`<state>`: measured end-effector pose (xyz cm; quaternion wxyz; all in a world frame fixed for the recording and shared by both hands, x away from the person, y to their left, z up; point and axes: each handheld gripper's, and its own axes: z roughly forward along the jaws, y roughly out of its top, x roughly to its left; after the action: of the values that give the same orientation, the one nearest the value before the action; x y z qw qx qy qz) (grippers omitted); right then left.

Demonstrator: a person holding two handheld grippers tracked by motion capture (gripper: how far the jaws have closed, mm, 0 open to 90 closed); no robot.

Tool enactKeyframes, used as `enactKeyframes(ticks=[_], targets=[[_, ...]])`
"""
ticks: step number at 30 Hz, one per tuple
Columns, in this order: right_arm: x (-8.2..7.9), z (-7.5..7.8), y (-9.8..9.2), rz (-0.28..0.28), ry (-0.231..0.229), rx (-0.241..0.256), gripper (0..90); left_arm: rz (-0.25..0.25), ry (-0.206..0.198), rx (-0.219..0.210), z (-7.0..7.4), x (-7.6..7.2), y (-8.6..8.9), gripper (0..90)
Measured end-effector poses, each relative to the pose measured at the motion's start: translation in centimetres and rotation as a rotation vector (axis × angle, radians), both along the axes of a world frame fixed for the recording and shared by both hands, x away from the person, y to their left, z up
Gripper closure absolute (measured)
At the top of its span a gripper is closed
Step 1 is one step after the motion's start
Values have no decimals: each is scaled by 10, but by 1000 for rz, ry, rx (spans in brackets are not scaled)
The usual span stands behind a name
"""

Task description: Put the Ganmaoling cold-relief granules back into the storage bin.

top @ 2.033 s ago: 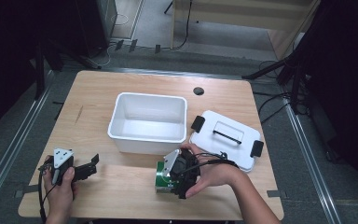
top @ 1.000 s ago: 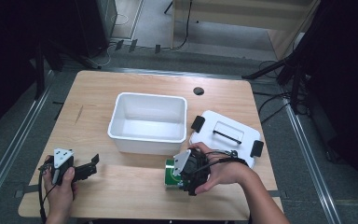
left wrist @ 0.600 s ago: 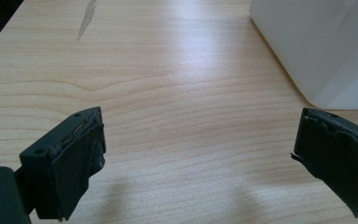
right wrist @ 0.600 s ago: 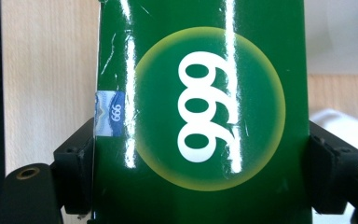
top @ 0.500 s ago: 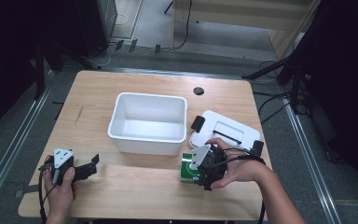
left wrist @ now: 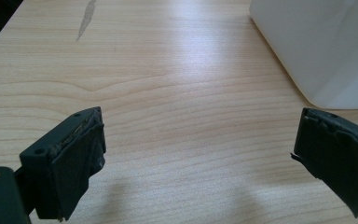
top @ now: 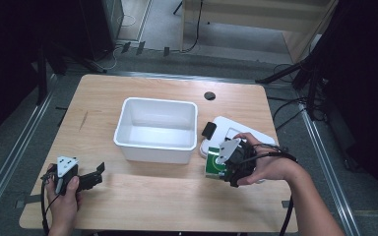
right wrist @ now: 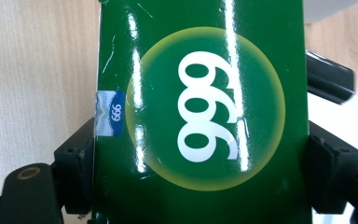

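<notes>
- Right gripper [top: 220, 167] clamps a green box [right wrist: 200, 112] between its black jaws, just above the table [top: 152, 196], beside the white lid [top: 236, 129].
- Box: glossy card, flat-faced, a white "999" in a yellow-ringed circle, small blue sticker.
- Left gripper [top: 98, 173]: jaws apart, over pale woodgrain, near the white plastic bin [top: 157, 147].

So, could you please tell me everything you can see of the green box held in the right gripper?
The glossy green cardboard box bears a yellow-edged green circle with white "999" print and a small blue-and-white sticker at one edge. It is clamped between the black jaws of the right gripper, one jaw on each side face. In the high view it is held just right of the white plastic bin, at the near edge of the white lid with black latches. Whether it rests on the wooden table is unclear.
</notes>
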<state>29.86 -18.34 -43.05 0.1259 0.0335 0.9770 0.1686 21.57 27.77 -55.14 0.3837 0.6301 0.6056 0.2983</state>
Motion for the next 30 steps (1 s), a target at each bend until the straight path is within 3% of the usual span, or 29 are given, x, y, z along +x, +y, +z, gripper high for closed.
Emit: enactKeyframes(ticks=[8, 13, 30], targets=[[17, 15, -6, -33, 13, 3, 162, -1, -2, -1, 0, 0, 0, 26], [27, 26, -6, -25, 24, 11, 162, -1, -2, -1, 0, 0, 0, 26], [48, 60, -2, -48, 12, 33, 162, -2, -1, 2, 0, 0, 0, 26]])
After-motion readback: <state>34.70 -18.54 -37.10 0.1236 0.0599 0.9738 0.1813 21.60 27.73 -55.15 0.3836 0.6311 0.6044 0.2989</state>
